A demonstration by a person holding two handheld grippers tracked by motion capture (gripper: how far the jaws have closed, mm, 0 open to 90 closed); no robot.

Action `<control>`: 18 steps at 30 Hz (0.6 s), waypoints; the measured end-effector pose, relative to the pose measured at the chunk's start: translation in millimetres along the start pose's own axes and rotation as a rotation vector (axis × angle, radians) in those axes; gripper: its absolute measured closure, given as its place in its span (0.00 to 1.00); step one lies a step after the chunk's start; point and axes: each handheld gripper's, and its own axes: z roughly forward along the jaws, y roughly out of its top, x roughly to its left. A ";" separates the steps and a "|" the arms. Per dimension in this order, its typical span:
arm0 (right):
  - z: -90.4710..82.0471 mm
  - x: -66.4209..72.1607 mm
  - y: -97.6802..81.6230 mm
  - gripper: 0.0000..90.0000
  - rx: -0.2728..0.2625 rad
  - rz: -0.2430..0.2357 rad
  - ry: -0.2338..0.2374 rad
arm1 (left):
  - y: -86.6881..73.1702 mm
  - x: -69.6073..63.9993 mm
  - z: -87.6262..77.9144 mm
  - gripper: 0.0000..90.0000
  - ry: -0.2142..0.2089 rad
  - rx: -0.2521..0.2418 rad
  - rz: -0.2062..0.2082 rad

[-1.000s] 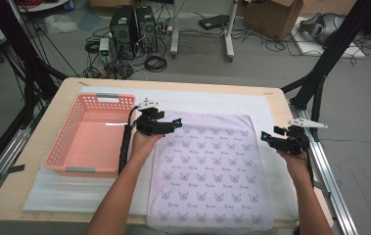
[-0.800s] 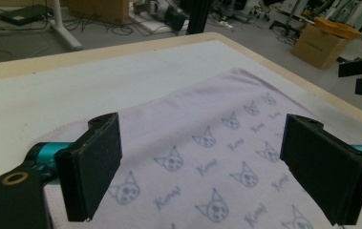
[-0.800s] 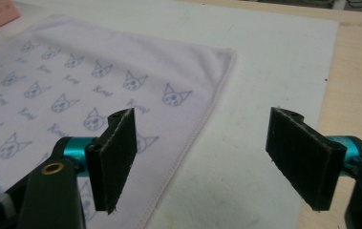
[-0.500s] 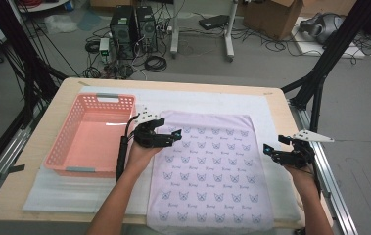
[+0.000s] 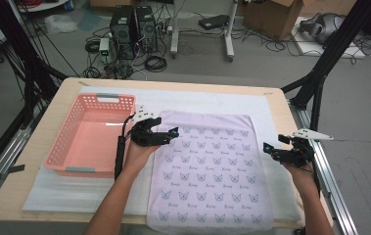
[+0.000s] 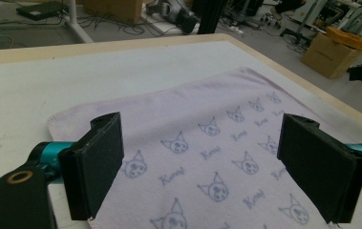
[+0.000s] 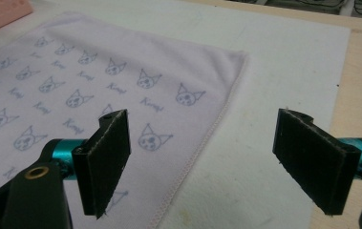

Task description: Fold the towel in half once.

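A lilac towel point(image 5: 207, 171) printed with small cat faces lies flat on a white mat point(image 5: 212, 100), its near end at the table's front edge. My left gripper point(image 5: 166, 129) hovers open over the towel's far left corner; in the left gripper view the corner point(image 6: 69, 119) lies beneath its open jaws point(image 6: 200, 157). My right gripper point(image 5: 273, 144) stands open just beyond the towel's right edge. Its jaws have just been opening, and in the right gripper view point(image 7: 202, 157) the stitched edge point(image 7: 202, 148) runs under the gap, unpinched.
A pink plastic basket point(image 5: 56, 156) sits to the left of the towel on the mat, close to the left hand. The wooden table point(image 5: 21, 161) has metal rails along both sides. Computers, cables and boxes stand on the floor beyond the far edge.
Both hands drifted a little toward the near side. The right gripper slid off the towel's right edge and its jaws look wider apart. The towel stays flat.
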 end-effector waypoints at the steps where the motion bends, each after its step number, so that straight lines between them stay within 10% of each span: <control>1: -0.6 -0.7 0.1 0.22 -0.002 0.004 -0.002 | -0.5 1.1 0.7 0.18 0.007 0.006 -0.007; 11: 17.4 -7.8 -1.4 0.22 0.047 0.057 -0.012 | -6.3 11.4 6.9 0.18 0.075 0.097 -0.056; 18: 43.3 -7.3 -0.2 0.22 0.131 0.085 -0.041 | -13.7 18.7 20.3 0.25 0.200 0.172 -0.045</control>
